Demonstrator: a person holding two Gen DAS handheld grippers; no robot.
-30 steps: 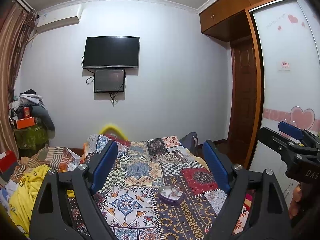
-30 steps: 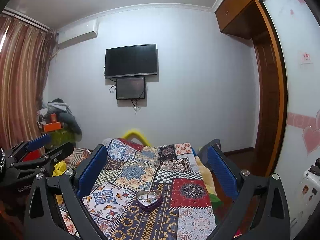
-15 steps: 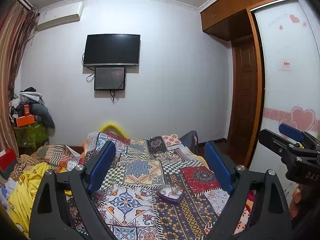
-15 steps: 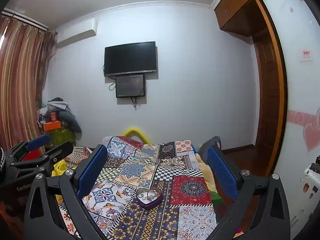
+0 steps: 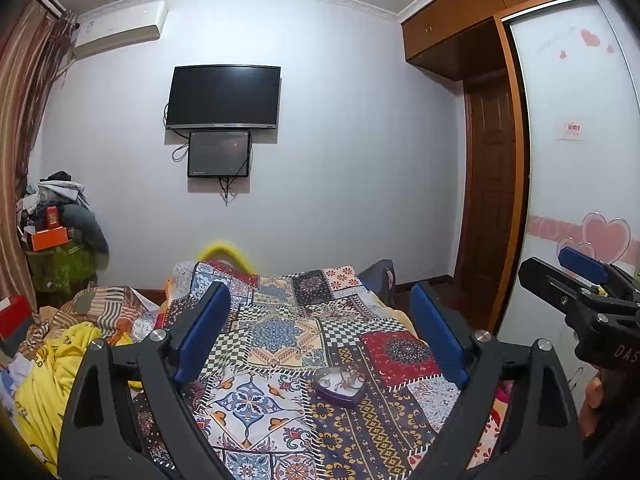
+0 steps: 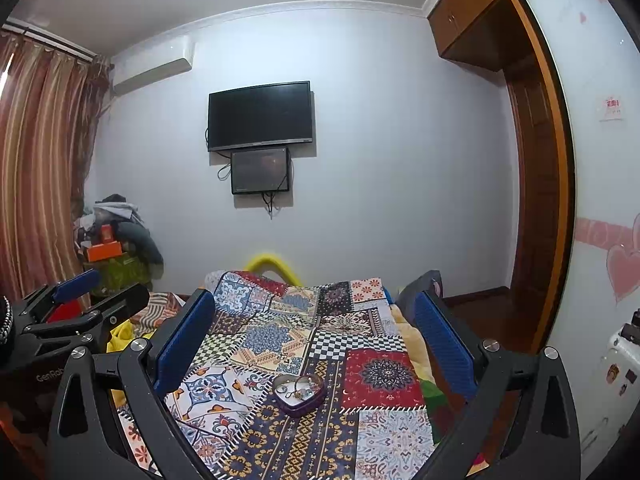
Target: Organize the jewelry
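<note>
A purple heart-shaped tin (image 5: 340, 387) with jewelry inside lies open on the patchwork bedspread (image 5: 280, 336). It also shows in the right wrist view (image 6: 299, 394). My left gripper (image 5: 318, 334) is open and empty, held above the bed short of the tin. My right gripper (image 6: 316, 336) is open and empty, also above the bed short of the tin. The right gripper shows at the right edge of the left wrist view (image 5: 576, 280). The left gripper shows at the left edge of the right wrist view (image 6: 76, 300).
A TV (image 5: 223, 97) hangs on the far wall. Crumpled clothes (image 5: 60, 356) lie left of the bed. A cluttered stand (image 5: 60, 240) sits in the left corner. A wardrobe with sliding doors (image 5: 576, 168) and a wooden door (image 5: 490, 200) are on the right.
Both views have drifted slightly; the tin sits a little lower between the fingers. Both grippers stay open and empty.
</note>
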